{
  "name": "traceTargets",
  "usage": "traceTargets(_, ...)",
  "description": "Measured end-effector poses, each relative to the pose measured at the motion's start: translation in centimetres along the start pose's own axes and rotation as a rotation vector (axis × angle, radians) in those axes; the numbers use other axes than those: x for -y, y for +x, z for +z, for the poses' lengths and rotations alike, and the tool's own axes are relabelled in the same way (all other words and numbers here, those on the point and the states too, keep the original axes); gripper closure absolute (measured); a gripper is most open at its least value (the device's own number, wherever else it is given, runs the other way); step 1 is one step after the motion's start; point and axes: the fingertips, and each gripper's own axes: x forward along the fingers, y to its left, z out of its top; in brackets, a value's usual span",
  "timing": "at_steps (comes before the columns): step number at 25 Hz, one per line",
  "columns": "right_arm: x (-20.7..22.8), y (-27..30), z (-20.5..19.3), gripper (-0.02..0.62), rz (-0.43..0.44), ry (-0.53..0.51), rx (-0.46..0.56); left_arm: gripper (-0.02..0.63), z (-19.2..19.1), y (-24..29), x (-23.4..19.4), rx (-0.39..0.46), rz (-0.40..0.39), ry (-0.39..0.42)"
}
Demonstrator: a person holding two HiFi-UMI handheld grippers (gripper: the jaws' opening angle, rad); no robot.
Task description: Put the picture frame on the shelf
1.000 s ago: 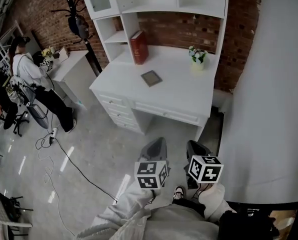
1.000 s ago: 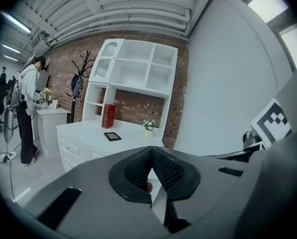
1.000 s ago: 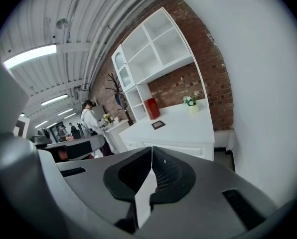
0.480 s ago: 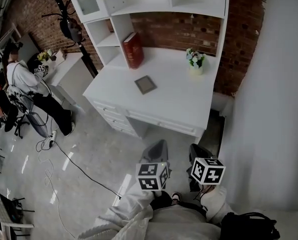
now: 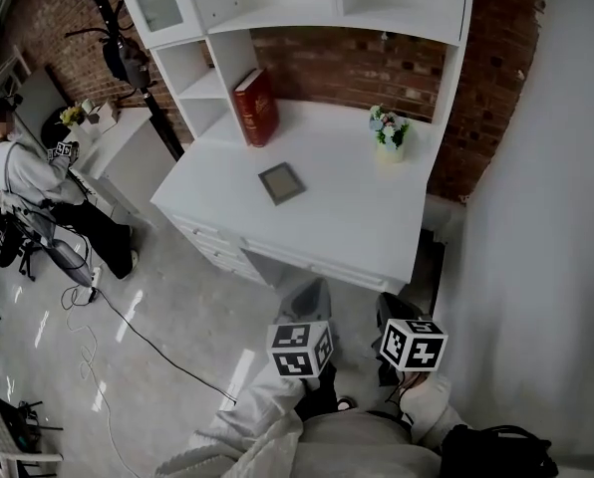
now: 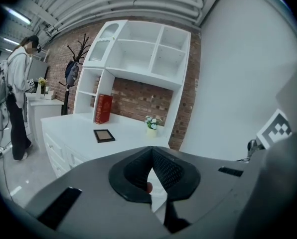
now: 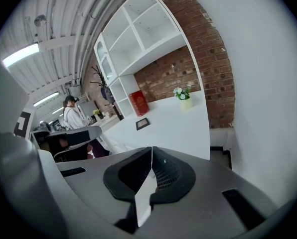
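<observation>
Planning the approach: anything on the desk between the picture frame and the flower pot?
No. The head view shows bare white desk top between the picture frame and the flower pot.

My left gripper (image 6: 151,157) has its jaws pressed together, with nothing between them. Ahead I see the white desk (image 6: 69,126) — the picture frame (image 6: 104,135) lies flat on it, just in front of an upright red book (image 6: 103,109). A small flower pot (image 6: 151,125) stands further right, under the shelf (image 6: 159,49).
</observation>
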Motion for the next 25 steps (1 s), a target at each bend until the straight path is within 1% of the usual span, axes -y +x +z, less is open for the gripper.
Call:
traceTargets(7,-1.4,6.2,5.7,0.571,0.018,-0.037,0.026,0.598,4.5,5.7,-3.1,0.031,-0.017,0.024)
traceTargets(14,-2.7,12.8,9.8,0.571,0.021,-0.035,0.024,0.598,8.1,11.2,-7.3,0.024,-0.024,0.027)
traceTargets(21,-3.5,18.8,13.1,0.571,0.02,-0.023,0.019,0.598,10.3,16.2,-11.8,0.005,-0.017,0.02)
traceTargets(25,-4.6,22.0,14.7,0.571,0.03,-0.037,0.012,0.598,11.3,18.6,-14.4,0.0,-0.01,0.008)
